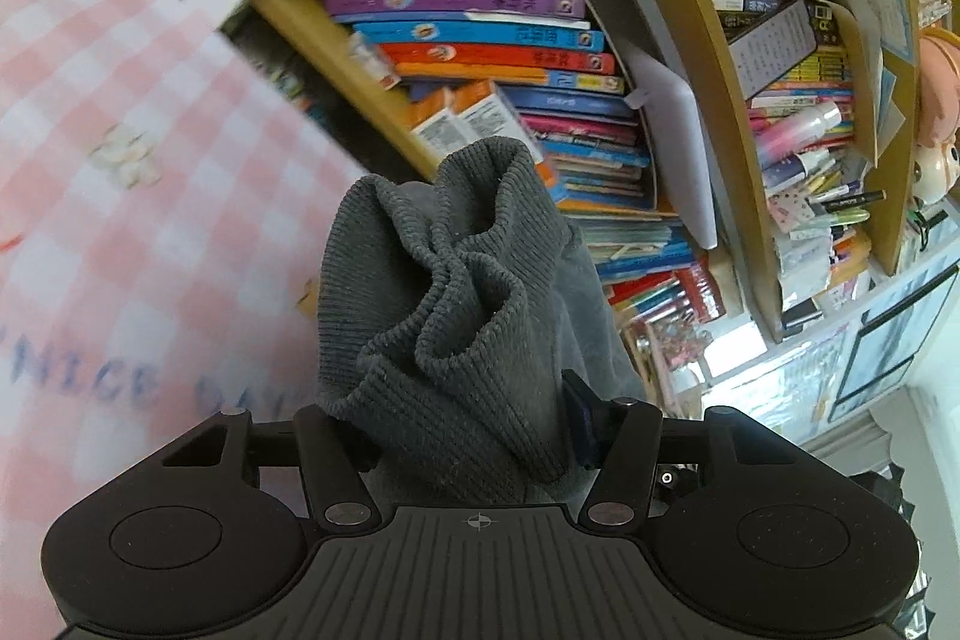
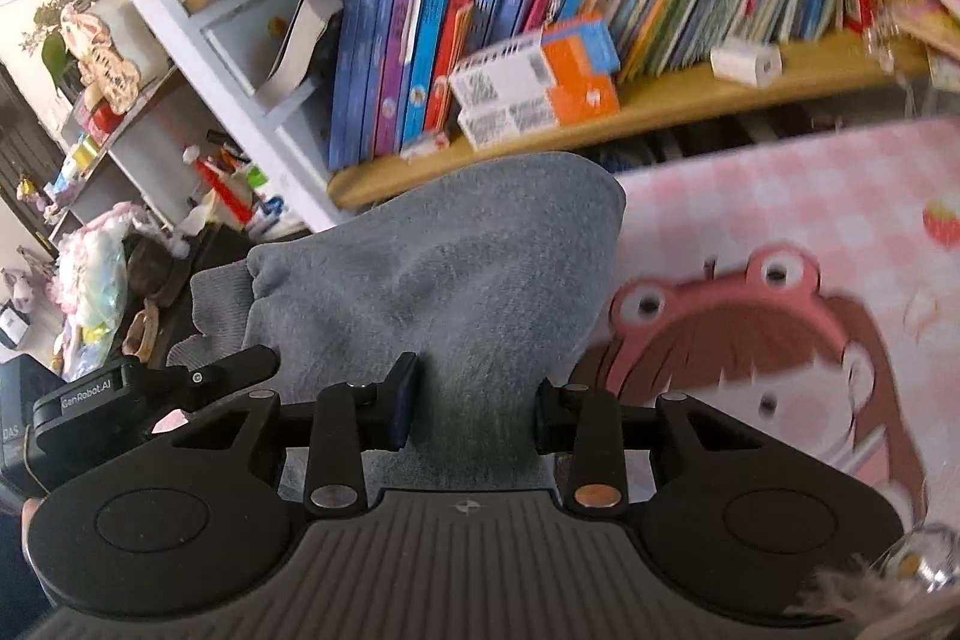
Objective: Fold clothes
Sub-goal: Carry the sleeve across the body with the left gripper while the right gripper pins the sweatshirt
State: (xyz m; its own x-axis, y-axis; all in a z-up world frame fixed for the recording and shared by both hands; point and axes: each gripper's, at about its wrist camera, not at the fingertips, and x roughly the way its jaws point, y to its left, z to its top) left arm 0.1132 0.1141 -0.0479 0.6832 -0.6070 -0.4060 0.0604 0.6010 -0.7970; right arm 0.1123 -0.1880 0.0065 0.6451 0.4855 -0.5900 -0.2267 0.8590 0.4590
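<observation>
A grey garment is held up in the air by both grippers. In the left wrist view its ribbed hem [image 1: 456, 292] bunches upward between the fingers, and my left gripper [image 1: 474, 436] is shut on it. In the right wrist view the fleecy grey cloth [image 2: 456, 268] rises from the jaws, and my right gripper [image 2: 474, 415] is shut on it. The other gripper [image 2: 144, 394] shows at the left of that view, beside a ribbed edge of the garment. Much of the fingers is hidden by cloth.
A pink checked tablecloth [image 1: 120, 148] with a cartoon print [image 2: 780, 340] lies below. Crowded bookshelves [image 1: 498, 58] stand just behind it, with orange boxes [image 2: 540, 82] on the shelf board. Toys and clutter [image 2: 96, 280] fill the far left.
</observation>
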